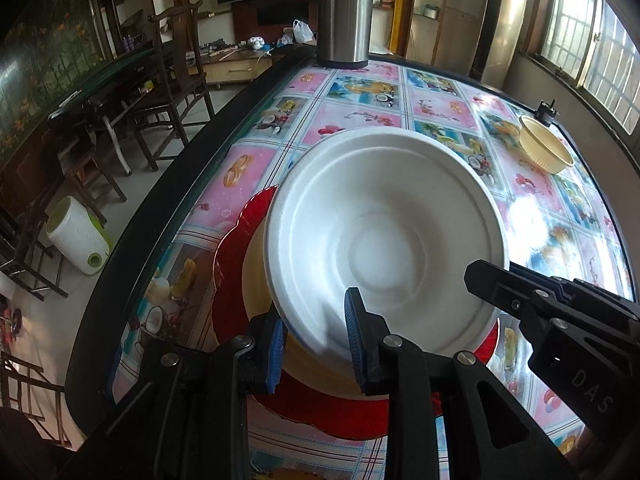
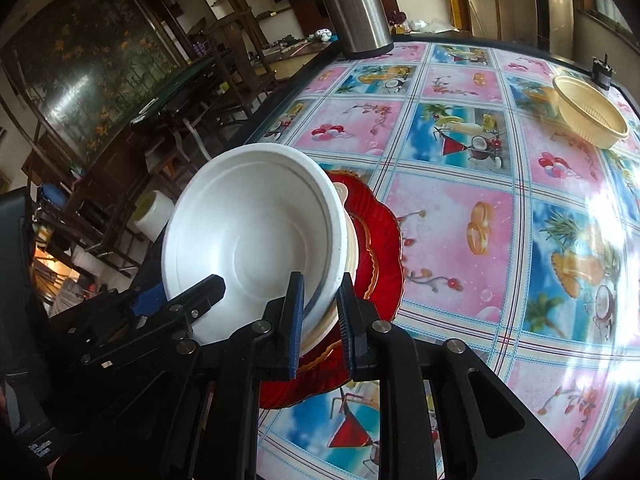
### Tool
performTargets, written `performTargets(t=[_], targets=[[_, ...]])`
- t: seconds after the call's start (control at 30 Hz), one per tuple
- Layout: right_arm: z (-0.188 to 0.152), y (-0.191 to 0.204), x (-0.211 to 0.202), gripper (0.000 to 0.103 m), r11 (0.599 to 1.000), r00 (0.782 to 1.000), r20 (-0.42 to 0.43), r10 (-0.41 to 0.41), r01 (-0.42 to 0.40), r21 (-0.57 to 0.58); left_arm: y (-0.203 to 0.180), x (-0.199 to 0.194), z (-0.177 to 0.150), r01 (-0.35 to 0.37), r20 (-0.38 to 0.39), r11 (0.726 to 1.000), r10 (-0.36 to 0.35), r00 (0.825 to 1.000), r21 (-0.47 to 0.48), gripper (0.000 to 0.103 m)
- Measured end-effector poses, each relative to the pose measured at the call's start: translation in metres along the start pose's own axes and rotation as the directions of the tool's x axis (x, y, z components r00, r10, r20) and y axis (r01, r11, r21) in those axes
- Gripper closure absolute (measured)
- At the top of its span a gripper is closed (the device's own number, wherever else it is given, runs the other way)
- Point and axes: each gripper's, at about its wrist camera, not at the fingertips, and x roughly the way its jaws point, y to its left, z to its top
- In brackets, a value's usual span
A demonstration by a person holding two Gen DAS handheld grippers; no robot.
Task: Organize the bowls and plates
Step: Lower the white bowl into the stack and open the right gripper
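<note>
A white foam bowl (image 1: 384,232) sits in a cream bowl (image 1: 256,280), which rests on a red scalloped plate (image 1: 232,264) near the table's left edge. My left gripper (image 1: 316,340) straddles the white bowl's near rim, one blue pad inside and one outside, with a gap left. My right gripper (image 2: 320,324) straddles the bowls' (image 2: 256,240) right rim the same way, above the red plate (image 2: 380,264). The right gripper also shows in the left wrist view (image 1: 560,312). A second cream bowl (image 1: 546,148) stands at the far right, also in the right wrist view (image 2: 588,116).
A steel thermos (image 1: 344,12) stands at the table's far edge. A small black plug (image 1: 546,112) lies behind the far cream bowl. The table (image 1: 360,112) has a colourful glossy cloth. Wooden chairs (image 1: 176,80) and a white bin (image 1: 76,236) stand on the floor to the left.
</note>
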Motion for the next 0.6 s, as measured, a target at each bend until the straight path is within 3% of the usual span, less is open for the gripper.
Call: performTargets(t=[0.43, 0.6], targets=[[0.001, -0.009, -0.003, 0.085, 0.999, 1.000, 0.009, -0.019, 0.018, 0.032, 0.008, 0.002, 0.001, -0.034, 0.022, 0.999, 0.035, 0.999, -0.023, 0.075], [-0.001, -0.011, -0.008, 0.085, 0.999, 1.000, 0.017, -0.004, 0.004, 0.038, 0.007, 0.000, 0.003, -0.047, 0.044, 0.999, 0.048, 0.998, -0.023, 0.058]])
